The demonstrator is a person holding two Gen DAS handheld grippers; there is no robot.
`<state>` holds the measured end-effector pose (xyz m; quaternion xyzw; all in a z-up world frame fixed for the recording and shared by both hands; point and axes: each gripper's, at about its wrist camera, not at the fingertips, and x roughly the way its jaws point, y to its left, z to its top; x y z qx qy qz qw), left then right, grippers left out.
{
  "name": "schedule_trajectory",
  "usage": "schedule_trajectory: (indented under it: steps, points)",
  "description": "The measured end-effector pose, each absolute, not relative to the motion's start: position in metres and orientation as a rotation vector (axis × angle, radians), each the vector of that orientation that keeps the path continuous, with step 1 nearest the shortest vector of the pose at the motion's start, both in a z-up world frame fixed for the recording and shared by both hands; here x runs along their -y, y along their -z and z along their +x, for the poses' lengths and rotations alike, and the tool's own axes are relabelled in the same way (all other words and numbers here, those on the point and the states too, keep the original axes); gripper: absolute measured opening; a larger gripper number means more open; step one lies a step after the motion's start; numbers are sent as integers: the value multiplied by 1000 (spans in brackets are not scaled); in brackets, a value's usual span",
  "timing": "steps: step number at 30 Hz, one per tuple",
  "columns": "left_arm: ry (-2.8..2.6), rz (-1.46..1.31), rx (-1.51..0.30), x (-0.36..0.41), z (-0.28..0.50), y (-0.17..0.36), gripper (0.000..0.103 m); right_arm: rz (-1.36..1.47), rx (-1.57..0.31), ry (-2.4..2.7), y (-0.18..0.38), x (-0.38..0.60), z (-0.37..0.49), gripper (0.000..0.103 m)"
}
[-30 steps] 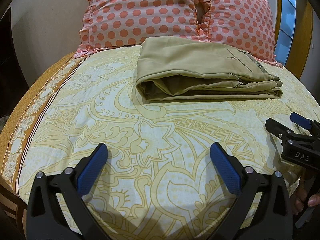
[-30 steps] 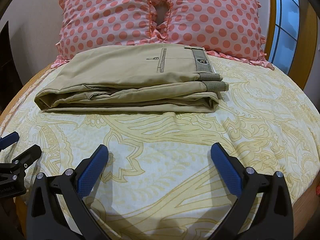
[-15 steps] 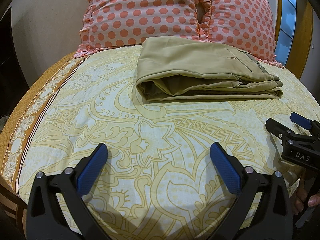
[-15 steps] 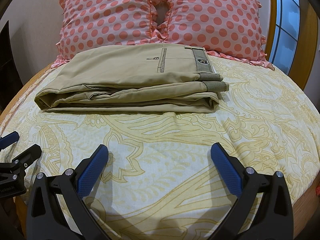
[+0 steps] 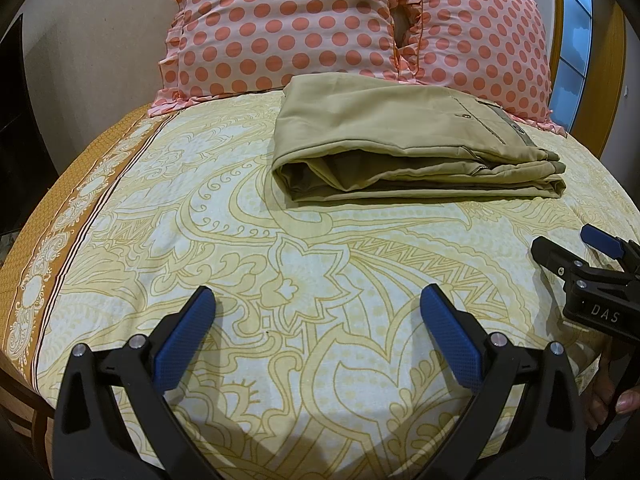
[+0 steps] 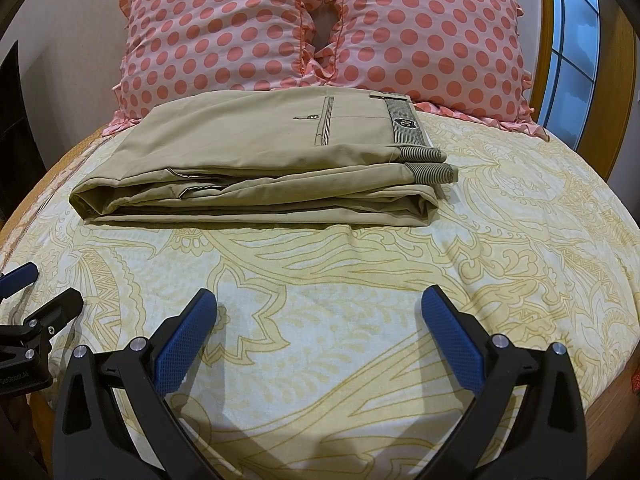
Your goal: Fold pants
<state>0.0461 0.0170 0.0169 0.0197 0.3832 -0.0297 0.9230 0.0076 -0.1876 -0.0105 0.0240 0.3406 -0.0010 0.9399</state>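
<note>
The khaki pants (image 5: 392, 140) lie folded in a flat stack on the bed, just in front of the pillows; they also show in the right wrist view (image 6: 256, 168), waistband to the right. My left gripper (image 5: 316, 308) is open and empty, low over the bedsheet well short of the pants. My right gripper (image 6: 318, 310) is open and empty too, at the same distance from them. The right gripper shows at the right edge of the left wrist view (image 5: 576, 248), and the left gripper at the left edge of the right wrist view (image 6: 40, 292).
The bed has a yellow patterned sheet (image 5: 280, 264) with an orange border (image 5: 48, 232) on the left. Two pink polka-dot pillows (image 6: 320, 32) stand against the wall behind the pants. A wooden frame and window (image 6: 576, 48) are at the right.
</note>
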Motion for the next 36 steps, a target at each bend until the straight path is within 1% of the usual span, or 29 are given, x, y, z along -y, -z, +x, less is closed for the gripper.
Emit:
schedule_trajectory:
  steps: [36]
  points:
    - [49, 36, -782, -18, 48, -17, 101, 49, -695, 2, 11, 188, 8, 102]
